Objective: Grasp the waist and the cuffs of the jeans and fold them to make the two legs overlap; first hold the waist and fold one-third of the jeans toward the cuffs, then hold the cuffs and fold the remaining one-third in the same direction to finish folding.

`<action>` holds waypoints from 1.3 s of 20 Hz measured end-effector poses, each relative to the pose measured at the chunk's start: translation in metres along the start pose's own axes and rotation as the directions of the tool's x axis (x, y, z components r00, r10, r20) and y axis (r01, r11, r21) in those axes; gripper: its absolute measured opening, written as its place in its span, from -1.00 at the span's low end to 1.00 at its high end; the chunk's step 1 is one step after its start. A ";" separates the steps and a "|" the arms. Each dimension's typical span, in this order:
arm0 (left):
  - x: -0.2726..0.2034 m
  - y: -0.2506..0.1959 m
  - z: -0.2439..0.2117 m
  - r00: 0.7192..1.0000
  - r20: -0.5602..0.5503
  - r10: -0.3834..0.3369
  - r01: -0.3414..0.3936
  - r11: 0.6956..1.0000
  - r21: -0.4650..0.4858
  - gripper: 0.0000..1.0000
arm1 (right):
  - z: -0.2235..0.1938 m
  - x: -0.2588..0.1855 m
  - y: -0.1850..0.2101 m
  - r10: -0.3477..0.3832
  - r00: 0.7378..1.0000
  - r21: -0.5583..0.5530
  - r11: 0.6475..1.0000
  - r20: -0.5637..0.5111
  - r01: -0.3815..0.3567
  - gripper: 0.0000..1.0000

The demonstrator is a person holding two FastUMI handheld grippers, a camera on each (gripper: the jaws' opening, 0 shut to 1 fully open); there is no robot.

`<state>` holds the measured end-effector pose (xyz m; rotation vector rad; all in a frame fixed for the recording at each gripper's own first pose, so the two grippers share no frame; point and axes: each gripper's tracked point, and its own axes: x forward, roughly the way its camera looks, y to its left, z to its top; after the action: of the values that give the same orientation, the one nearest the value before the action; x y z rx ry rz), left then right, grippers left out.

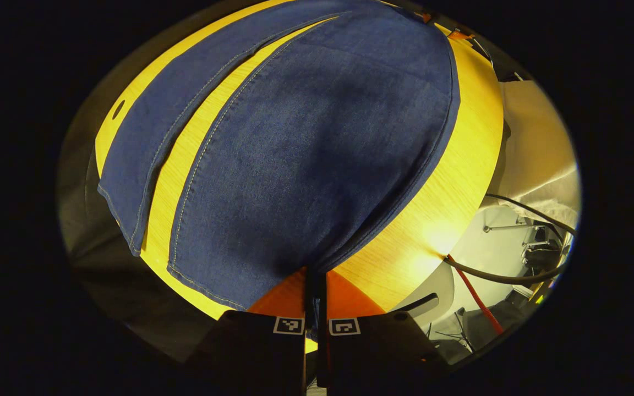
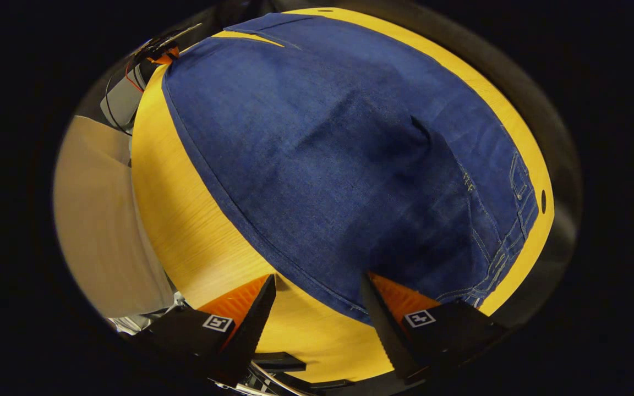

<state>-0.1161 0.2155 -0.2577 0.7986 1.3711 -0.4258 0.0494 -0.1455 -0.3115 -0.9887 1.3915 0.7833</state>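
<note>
While the jeans (image 1: 306, 159) lie spread flat on the yellow wooden table (image 1: 438, 220), the left tongs (image 1: 315, 286) are closed, both fingers pressed together on the hem of one leg at its cuff corner, near the table's edge. In the left gripper view that leg runs away from the tongs as a broad band of denim, and the other leg (image 1: 168, 121) lies beside it to the left, a strip of bare table showing between the two. A small dark hole (image 1: 118, 109) sits in the table just past the far leg. Beyond the table's right edge are a pale cloth (image 1: 537, 143), black cables (image 1: 515, 275) and a red cord (image 1: 476, 297). In the right gripper view the right tongs (image 2: 317, 286) stand open, fingers well apart, just over the denim's near edge, one finger (image 2: 388, 324) overlapping the jeans (image 2: 339, 154), the other (image 2: 251, 324) over bare table (image 2: 185, 220). The waistband (image 2: 515, 231), with its belt loops and stitching, lies to the right of those tongs along the table's far side. Whether the fingers touch the fabric cannot be told.
</note>
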 end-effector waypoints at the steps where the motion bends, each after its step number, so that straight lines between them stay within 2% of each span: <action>1: 0.000 0.000 0.000 1.000 -0.001 -0.001 0.001 1.000 -0.001 -0.96 | 0.000 0.001 -0.001 -0.018 1.000 -0.005 1.000 -0.008 0.018 0.84; 2: -0.001 0.000 0.000 1.000 -0.002 -0.001 0.001 1.000 0.001 -0.96 | 0.000 0.004 0.001 -0.025 1.000 -0.015 1.000 -0.009 0.025 0.77; 3: 0.000 0.001 -0.001 1.000 -0.004 -0.001 0.001 1.000 0.002 -0.96 | 0.000 0.004 0.000 -0.028 1.000 -0.020 0.999 -0.010 0.027 0.60; 4: 0.000 0.000 0.000 1.000 -0.006 0.000 0.000 1.000 0.003 -0.96 | -0.001 0.001 0.000 -0.028 1.000 -0.013 1.000 -0.012 0.028 0.68; 5: 0.000 0.001 0.000 1.000 -0.006 0.001 -0.001 1.000 0.003 -0.96 | -0.002 0.002 0.001 -0.029 0.999 -0.005 1.000 -0.014 0.029 0.62; 7: 0.001 0.001 0.000 1.000 0.005 0.005 -0.005 1.000 0.000 -0.96 | 0.000 0.000 0.001 -0.030 0.999 0.000 1.000 -0.021 0.030 0.63; 10: 0.001 0.001 0.001 0.999 0.029 0.018 -0.018 1.000 -0.004 -0.96 | 0.002 -0.002 0.001 -0.030 0.999 0.008 0.999 -0.026 0.031 0.46; 11: 0.002 0.001 0.001 0.999 0.032 0.020 -0.020 1.000 -0.002 -0.96 | 0.004 -0.001 0.000 -0.033 0.999 0.011 0.999 -0.032 0.033 0.24; 12: 0.001 0.001 0.002 0.999 0.029 0.020 -0.020 1.000 -0.001 -0.96 | 0.007 -0.002 -0.003 -0.038 0.998 0.014 0.999 -0.040 0.038 0.21; 13: 0.001 0.000 0.001 0.999 0.028 0.019 -0.019 1.000 0.000 -0.96 | 0.012 -0.001 -0.007 -0.044 0.998 0.017 0.999 -0.047 0.045 -0.06; 14: 0.002 0.001 0.001 0.999 0.031 0.016 -0.016 1.000 0.000 -0.96 | 0.017 0.000 -0.011 -0.055 0.997 0.022 0.998 -0.050 0.056 -0.12; 15: 0.002 0.001 0.002 0.999 0.038 0.013 -0.013 1.000 -0.001 -0.96 | 0.022 0.000 -0.010 -0.072 0.996 0.027 0.997 -0.050 0.073 -0.38; 17: 0.001 0.000 0.002 0.999 0.047 0.008 -0.008 1.000 -0.007 -0.96 | 0.023 -0.003 -0.011 -0.125 0.992 0.027 0.992 -0.034 0.126 -0.70; 18: 0.001 0.000 0.003 0.999 0.051 0.007 -0.007 1.000 -0.004 -0.96 | 0.019 -0.004 -0.008 -0.157 0.987 0.032 0.987 -0.023 0.157 -0.79; 20: 0.002 0.001 0.002 0.998 0.061 0.006 -0.006 1.000 0.001 -0.96 | 0.018 -0.012 -0.007 -0.221 0.975 0.064 0.973 -0.013 0.222 -0.80; 21: 0.002 0.001 0.002 0.998 0.069 0.004 -0.004 1.000 0.000 -0.96 | 0.020 -0.023 -0.002 -0.257 0.966 0.105 0.961 -0.005 0.256 -0.95; 22: 0.001 0.001 0.003 0.997 0.082 0.003 -0.003 1.000 -0.006 -0.96 | 0.016 -0.006 -0.009 -0.290 0.957 0.139 0.948 0.013 0.285 -0.94; 24: 0.001 0.002 0.003 0.992 0.124 0.006 -0.001 0.999 -0.037 -0.96 | 0.011 -0.005 -0.013 -0.356 0.934 0.231 0.913 0.044 0.337 -0.94; 26: 0.001 0.004 0.003 0.980 0.200 0.023 0.001 0.993 -0.118 -0.96 | 0.011 -0.006 -0.015 -0.412 0.908 0.352 0.863 0.076 0.362 -0.94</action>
<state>-0.1108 0.2158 -0.2581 0.6476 1.1913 -0.4023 0.0672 -0.1410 -0.3052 -0.8848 1.0975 0.2983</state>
